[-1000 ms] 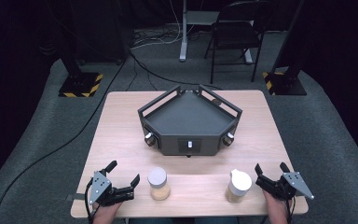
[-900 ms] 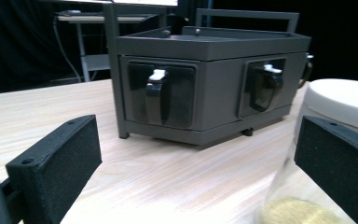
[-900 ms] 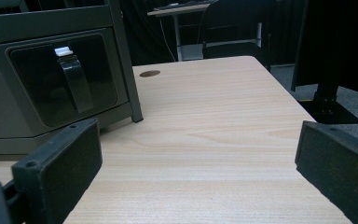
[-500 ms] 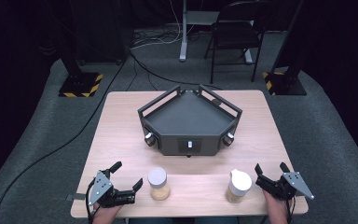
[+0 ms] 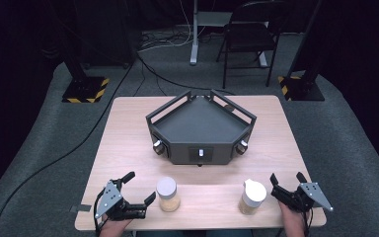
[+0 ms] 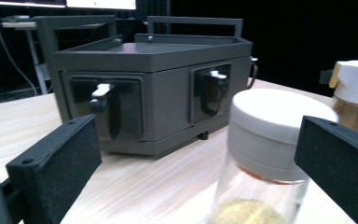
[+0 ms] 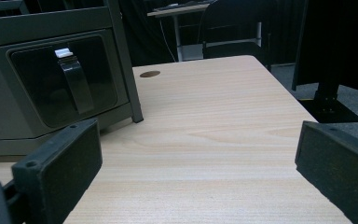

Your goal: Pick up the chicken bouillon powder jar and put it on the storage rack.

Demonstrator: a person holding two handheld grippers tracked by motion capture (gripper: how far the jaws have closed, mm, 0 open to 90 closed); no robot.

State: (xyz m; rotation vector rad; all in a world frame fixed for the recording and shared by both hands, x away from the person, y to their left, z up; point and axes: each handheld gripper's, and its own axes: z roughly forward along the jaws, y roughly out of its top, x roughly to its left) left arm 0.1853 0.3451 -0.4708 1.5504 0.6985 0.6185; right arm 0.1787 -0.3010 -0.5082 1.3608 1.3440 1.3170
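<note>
With nothing gripped yet, the left gripper is closing in with jaws spread wide around the white-lidded jar of yellowish grains at the table's near edge, while the right gripper, equally wide open and empty, is waiting beside the second jar.

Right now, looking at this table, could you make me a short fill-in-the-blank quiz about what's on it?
1. Both jars carry lids coloured ____.
2. The left gripper has its fingers spread ____, with the left jar ahead of them.
3. The dark grey box stands at the table's ____, beyond both jars.
4. The right jar stands ____ the right gripper, apart from it.

Missing words: white; open; middle; beside
</note>
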